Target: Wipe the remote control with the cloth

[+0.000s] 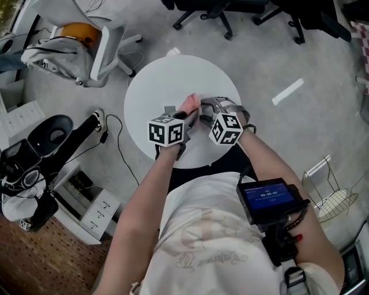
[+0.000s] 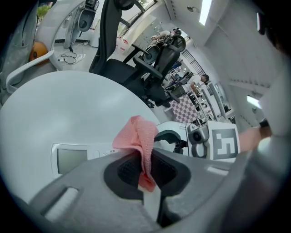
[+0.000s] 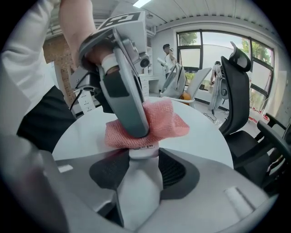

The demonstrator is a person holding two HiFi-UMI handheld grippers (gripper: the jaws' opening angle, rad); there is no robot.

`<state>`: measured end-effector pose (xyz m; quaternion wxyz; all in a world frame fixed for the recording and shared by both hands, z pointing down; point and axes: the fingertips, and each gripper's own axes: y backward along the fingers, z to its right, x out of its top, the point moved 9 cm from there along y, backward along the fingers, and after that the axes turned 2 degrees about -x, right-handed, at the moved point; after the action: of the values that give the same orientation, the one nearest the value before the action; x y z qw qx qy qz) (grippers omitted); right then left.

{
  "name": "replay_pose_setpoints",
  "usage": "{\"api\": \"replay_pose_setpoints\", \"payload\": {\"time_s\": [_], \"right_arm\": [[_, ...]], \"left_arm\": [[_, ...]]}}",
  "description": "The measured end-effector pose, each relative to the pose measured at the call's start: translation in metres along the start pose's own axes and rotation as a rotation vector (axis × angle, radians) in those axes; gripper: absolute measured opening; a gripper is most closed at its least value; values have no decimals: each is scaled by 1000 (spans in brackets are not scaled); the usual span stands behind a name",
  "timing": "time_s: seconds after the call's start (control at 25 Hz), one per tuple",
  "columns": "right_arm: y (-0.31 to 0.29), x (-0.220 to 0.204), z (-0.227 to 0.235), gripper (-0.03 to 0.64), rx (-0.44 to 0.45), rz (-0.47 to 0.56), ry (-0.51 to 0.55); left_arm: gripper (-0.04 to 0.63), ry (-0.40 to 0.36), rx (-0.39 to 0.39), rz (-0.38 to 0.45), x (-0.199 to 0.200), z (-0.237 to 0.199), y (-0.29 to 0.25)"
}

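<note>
left hand-held gripper [image 2: 145,175]: pinches pink cloth [image 2: 138,134] | right hand-held gripper [image 3: 144,166]: jaws wide, clasping near end of remote [image 3: 138,186] | cloth: draped over remote | remote: white, lying on round desk [image 2: 59,104]

Bright, even daylight from ceiling strip lights [image 2: 205,11] and large windows [image 3: 213,50]. Shadows on the white worktop [image 1: 167,80] are soft. Both gripper views bulge, with dark corners and blurred foregrounds.
</note>
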<state>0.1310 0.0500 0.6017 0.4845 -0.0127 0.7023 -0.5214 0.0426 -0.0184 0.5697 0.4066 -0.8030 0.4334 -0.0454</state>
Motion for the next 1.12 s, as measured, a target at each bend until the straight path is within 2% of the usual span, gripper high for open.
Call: {"api": "replay_pose_setpoints", "payload": {"time_s": [0.32,0.56,0.76,1.0,1.12], "right_arm": [[0,0,1,207,1,8,-28],[0,1,1,207,5,3,-37],[-1,0,1,206,5,0,-70],[1,0,1,204,-1,-7,-62],[1,0,2,204,-3,-10,-58]], "left_arm": [[26,23,-5,-33,9,4,-17],[21,-23,-19,-67,11,4,-22],[18,-107,67,-113,13,10,-24],[18,-99,163,-105,14,7,-15],[18,-106,185,-100,15,1,-7]]}}
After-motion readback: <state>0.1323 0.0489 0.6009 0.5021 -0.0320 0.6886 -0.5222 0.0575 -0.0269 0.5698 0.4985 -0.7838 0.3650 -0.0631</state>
